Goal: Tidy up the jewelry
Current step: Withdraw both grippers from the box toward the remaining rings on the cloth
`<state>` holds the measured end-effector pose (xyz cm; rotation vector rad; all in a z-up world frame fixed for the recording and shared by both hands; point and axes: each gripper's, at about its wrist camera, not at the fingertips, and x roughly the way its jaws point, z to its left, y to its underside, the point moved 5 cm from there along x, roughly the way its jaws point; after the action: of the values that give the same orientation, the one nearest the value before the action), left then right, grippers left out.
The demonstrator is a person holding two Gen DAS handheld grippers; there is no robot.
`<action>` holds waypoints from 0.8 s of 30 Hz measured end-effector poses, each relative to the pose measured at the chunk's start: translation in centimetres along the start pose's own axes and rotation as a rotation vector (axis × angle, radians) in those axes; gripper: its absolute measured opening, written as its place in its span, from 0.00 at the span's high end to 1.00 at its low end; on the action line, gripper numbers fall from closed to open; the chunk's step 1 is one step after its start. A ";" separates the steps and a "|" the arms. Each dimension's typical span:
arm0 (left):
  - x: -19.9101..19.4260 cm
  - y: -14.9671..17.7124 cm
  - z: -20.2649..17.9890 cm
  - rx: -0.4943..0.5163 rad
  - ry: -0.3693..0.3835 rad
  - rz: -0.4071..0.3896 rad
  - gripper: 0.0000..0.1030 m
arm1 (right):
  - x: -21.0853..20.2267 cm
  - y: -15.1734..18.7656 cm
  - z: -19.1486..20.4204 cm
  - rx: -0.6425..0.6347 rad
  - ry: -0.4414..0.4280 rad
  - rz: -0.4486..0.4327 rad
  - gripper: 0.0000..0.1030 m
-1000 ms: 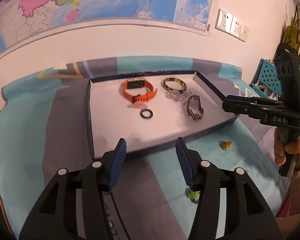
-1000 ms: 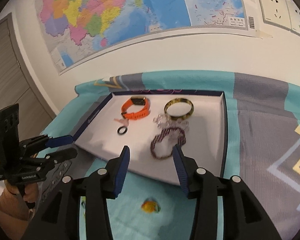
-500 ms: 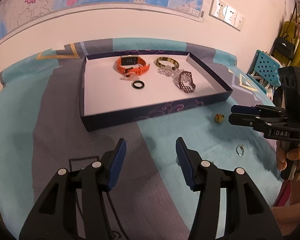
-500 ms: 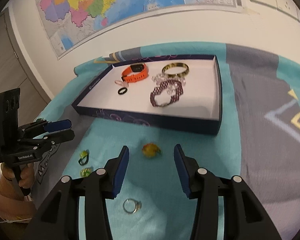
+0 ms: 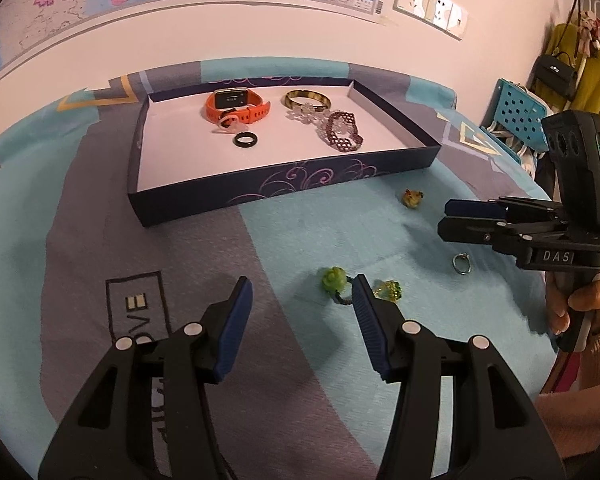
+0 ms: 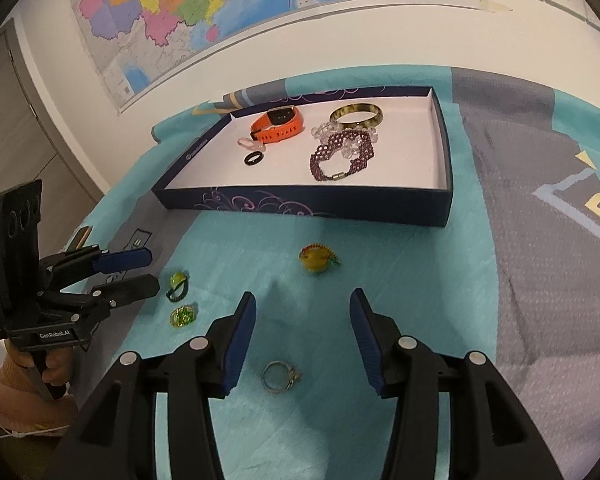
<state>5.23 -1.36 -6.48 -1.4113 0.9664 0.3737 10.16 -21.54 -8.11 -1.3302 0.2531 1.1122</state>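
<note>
Bedspread (image 6: pixel 520 280) soft matte woven cloth. Box (image 6: pixel 300 202) matte cardboard, white paper lining. Watch (image 6: pixel 278 124) strap rubbery matte. Bangle (image 6: pixel 356 114) glossy. Ring (image 6: pixel 280 376) shiny metal. Gripper pads (image 6: pixel 238 344) ribbed plastic.

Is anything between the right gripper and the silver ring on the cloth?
Nothing visible: the small silver ring lies on bare teal cloth directly beneath the open right gripper.

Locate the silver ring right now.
In the right wrist view the silver ring lies on the teal cloth between the open right gripper fingers, outside the box.
</note>
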 end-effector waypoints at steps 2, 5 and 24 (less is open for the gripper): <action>0.0 0.0 -0.2 0.004 -0.002 0.000 0.50 | 0.0 0.1 0.1 0.000 0.003 0.001 0.55; 0.0 0.2 -0.6 0.012 0.007 0.003 0.50 | 0.0 0.3 0.1 0.004 0.001 0.001 0.55; 0.7 0.4 -1.2 0.023 0.008 0.029 0.52 | -0.4 0.6 0.0 0.012 0.003 -0.008 0.52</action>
<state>4.96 -2.67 -7.13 -1.3798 0.9961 0.3776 9.52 -21.80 -8.25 -1.3214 0.2559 1.1008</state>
